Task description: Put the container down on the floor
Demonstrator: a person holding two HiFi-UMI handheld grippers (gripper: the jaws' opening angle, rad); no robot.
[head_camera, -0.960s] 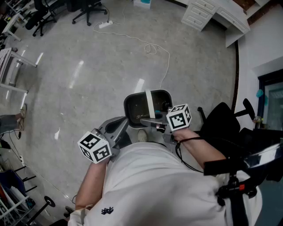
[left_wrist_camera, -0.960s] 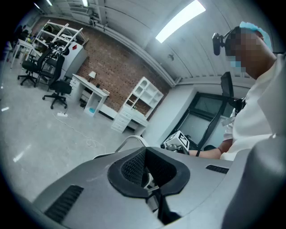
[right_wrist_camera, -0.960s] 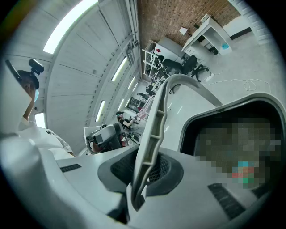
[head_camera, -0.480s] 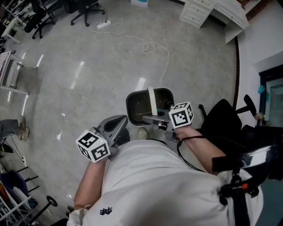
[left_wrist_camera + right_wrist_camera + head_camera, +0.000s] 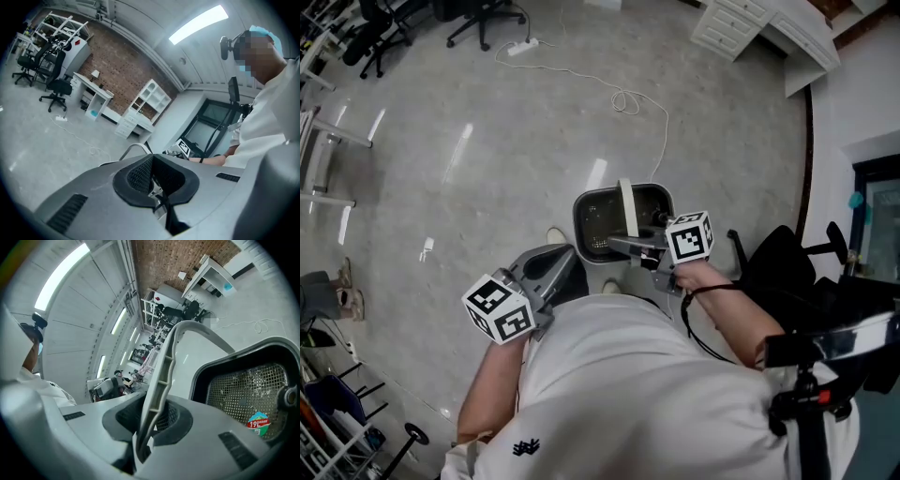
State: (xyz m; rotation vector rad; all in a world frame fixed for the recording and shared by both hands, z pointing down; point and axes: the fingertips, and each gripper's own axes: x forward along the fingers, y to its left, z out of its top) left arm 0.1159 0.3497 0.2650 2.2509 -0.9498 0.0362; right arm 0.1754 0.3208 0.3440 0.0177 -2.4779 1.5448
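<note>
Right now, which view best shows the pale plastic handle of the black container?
Right gripper view: the pale plastic handle runs close-up, pinched in the right claw. Head view shows a small strip from above; left gripper view, just its arch.

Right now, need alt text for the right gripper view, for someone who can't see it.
The right gripper has its fingers shut on the pale handle of a dark container with a mesh basket inside. Behind it are a grey floor with a white cable and a brick wall.
</note>
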